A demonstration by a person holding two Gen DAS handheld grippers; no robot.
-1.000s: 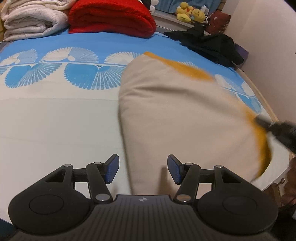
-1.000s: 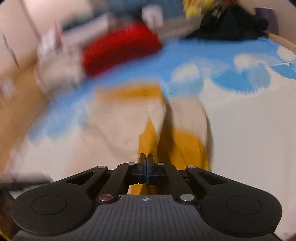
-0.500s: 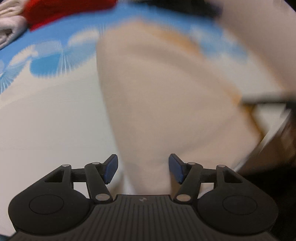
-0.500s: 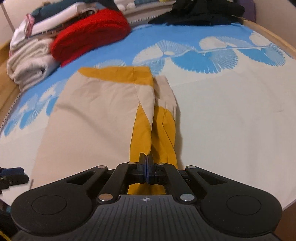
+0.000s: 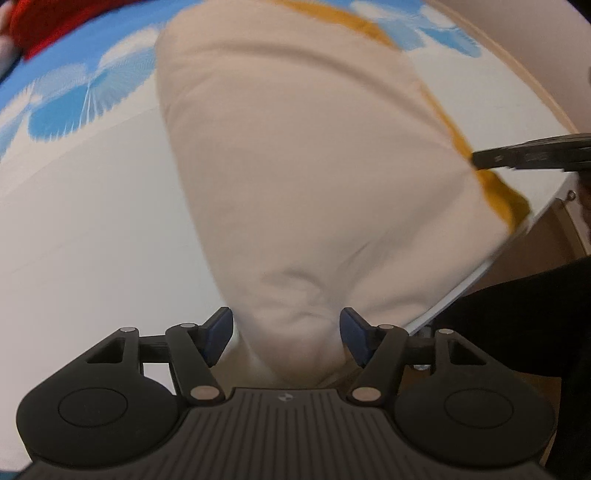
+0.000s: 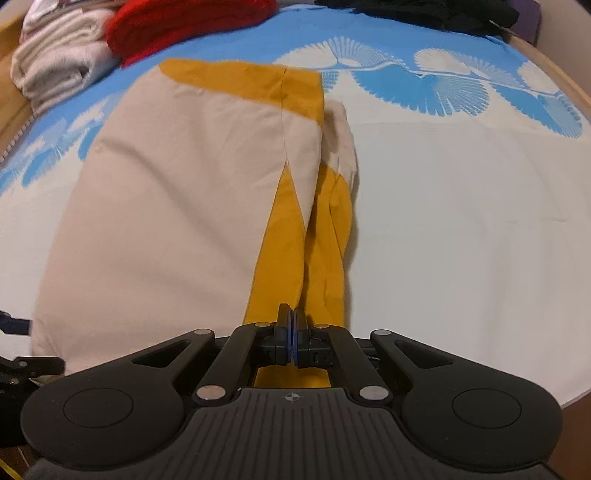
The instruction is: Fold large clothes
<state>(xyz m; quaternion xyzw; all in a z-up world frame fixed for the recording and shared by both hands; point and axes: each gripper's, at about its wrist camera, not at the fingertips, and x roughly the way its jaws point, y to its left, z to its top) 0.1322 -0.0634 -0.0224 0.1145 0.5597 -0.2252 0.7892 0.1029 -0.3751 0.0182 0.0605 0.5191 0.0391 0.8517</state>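
A large beige garment (image 6: 177,192) with mustard-yellow parts (image 6: 288,236) lies partly folded on the bed. My right gripper (image 6: 291,328) is shut on the near yellow edge of the garment at the bed's front. My left gripper (image 5: 286,332) is open, its jaws on either side of the garment's near beige corner (image 5: 303,302), which bunches between them. The right gripper also shows in the left wrist view (image 5: 532,157) at the garment's yellow edge.
The bed sheet (image 6: 461,203) is white with a blue fan pattern. A red folded blanket (image 6: 184,22), a stack of white blankets (image 6: 55,62) and dark clothes (image 6: 424,11) lie at the far side. The bed's wooden edge (image 5: 524,70) runs along the right.
My left gripper has moved forward to the garment's near corner, which now sits between its open jaws. My right gripper stays shut on the yellow edge and has steadied.
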